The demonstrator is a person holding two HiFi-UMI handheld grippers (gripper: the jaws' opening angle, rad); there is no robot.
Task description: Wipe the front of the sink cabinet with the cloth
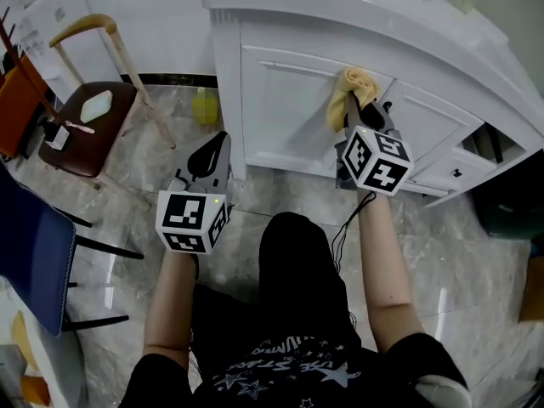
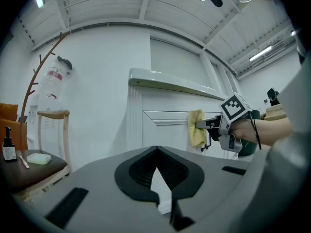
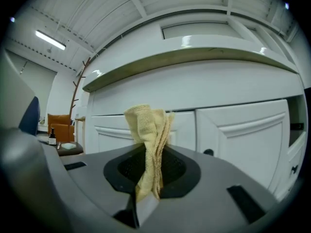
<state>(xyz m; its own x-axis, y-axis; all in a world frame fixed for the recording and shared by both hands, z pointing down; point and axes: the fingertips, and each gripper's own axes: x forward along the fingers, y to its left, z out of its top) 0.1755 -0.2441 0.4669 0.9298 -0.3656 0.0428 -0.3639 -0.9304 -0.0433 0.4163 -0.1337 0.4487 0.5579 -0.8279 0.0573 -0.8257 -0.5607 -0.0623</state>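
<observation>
My right gripper [image 1: 364,110] grasps the yellow cloth [image 1: 351,87] against the sink cabinet [image 1: 280,100] front. My left gripper [image 1: 214,147] hangs clenched and empty, further left.

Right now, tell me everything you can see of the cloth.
The cloth is pale yellow, looks like soft terry, and is bunched into upright folds. The right tongs are shut on its lower part; the top stands free above them. It sits against the upper part of the sink cabinet front, seemingly touching it.
</observation>
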